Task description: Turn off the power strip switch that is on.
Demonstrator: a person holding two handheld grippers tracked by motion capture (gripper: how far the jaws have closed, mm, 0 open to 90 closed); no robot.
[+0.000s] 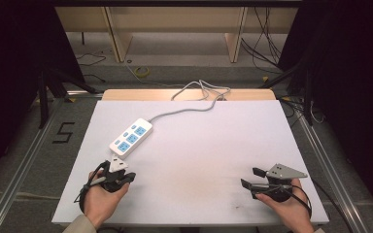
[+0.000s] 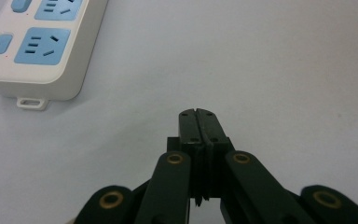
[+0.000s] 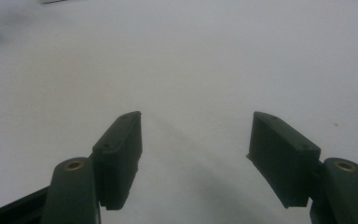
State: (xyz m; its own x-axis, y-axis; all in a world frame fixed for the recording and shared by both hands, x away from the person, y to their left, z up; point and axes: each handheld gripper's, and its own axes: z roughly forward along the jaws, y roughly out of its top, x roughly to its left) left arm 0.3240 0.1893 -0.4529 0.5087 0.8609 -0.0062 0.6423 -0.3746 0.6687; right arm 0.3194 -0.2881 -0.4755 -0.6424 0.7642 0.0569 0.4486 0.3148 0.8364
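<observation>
Power strip (image 1: 131, 137) lies toward the table's (image 1: 199, 145) left edge. My left gripper (image 2: 198, 113), jaws pressed together on nothing, sits just beside its near end. My right gripper (image 3: 196, 140), jaws spread, rests near the front right corner.

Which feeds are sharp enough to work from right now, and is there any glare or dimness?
High view: even light, dark at both sides, power strip sharp. Left gripper view: crisp, left gripper shut, soft shadow beside the strip. Right gripper view: dim, hazy, right gripper slightly soft. No glare anywhere.
</observation>
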